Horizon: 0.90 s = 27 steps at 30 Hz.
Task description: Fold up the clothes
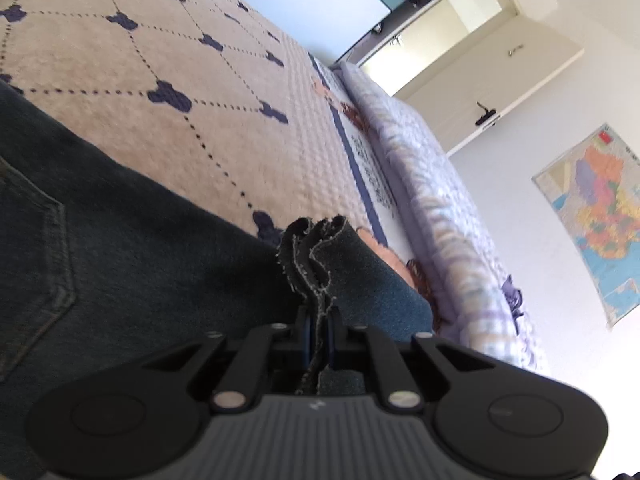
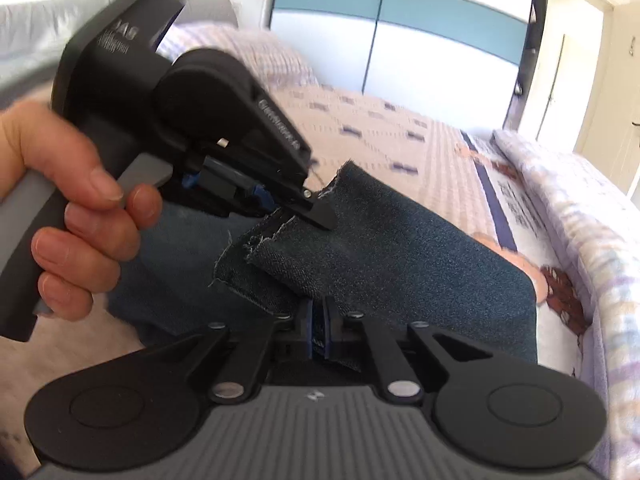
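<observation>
Dark blue jeans [image 1: 120,260] lie spread on a beige blanket [image 1: 180,60] with a navy dotted pattern. A back pocket [image 1: 36,260] shows at the left. My left gripper [image 1: 319,312] is shut on the frayed leg hem, which bunches up between its fingers. In the right wrist view my right gripper [image 2: 318,308] is shut on the same hem [image 2: 280,256] a little nearer. A hand [image 2: 72,200] holds the left gripper [image 2: 316,210] there, its fingertips clamped on the hem's far corner. The jeans' leg [image 2: 420,272] runs off to the right.
A lilac striped quilt [image 1: 440,200] lies along the bed's right edge, with a pillow [image 2: 240,56] at the head. Beyond stand a white and teal wardrobe [image 2: 400,40] and an open white door [image 1: 500,80]. A coloured map [image 1: 600,208] hangs on the wall.
</observation>
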Motion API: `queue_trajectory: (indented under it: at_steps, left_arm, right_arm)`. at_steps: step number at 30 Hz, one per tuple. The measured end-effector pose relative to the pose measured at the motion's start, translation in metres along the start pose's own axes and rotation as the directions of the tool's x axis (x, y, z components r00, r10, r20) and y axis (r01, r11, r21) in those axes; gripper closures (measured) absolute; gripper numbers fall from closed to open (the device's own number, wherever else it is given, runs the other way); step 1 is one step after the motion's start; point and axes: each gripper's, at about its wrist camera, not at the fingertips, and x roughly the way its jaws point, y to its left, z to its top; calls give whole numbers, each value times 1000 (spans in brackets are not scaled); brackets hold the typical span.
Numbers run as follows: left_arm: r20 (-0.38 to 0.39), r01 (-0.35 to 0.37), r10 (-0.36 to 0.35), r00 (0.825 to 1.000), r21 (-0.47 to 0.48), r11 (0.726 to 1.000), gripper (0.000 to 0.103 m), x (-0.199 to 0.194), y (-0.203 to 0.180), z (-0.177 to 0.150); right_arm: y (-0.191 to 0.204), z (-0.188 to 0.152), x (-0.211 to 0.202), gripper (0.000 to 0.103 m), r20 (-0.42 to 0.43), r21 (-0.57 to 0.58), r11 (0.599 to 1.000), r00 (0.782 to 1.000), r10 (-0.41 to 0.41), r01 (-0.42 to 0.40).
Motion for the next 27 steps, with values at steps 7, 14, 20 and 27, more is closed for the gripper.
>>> queue_trajectory:
  at_steps: [7, 14, 20, 27]
  left_arm:
    - [-100, -142, 141, 985, 0, 990, 93, 24, 27, -13]
    - [-91, -128, 125, 988, -24, 992, 93, 23, 30, -9]
    - [-93, -124, 123, 988, -1, 992, 88, 26, 27, -10]
    - [-35, -181, 183, 982, 73, 981, 84, 14, 15, -4]
  right_arm:
    - [6, -14, 21, 92, -104, 11, 1000, 994, 17, -16]
    - [-39, -6, -20, 87, -1, 199, 979, 999, -43, 42]
    - [-105, -57, 7, 89, -118, 390, 917, 992, -40, 84]
    - [-100, -33, 2, 86, -111, 334, 924, 982, -156, 185]
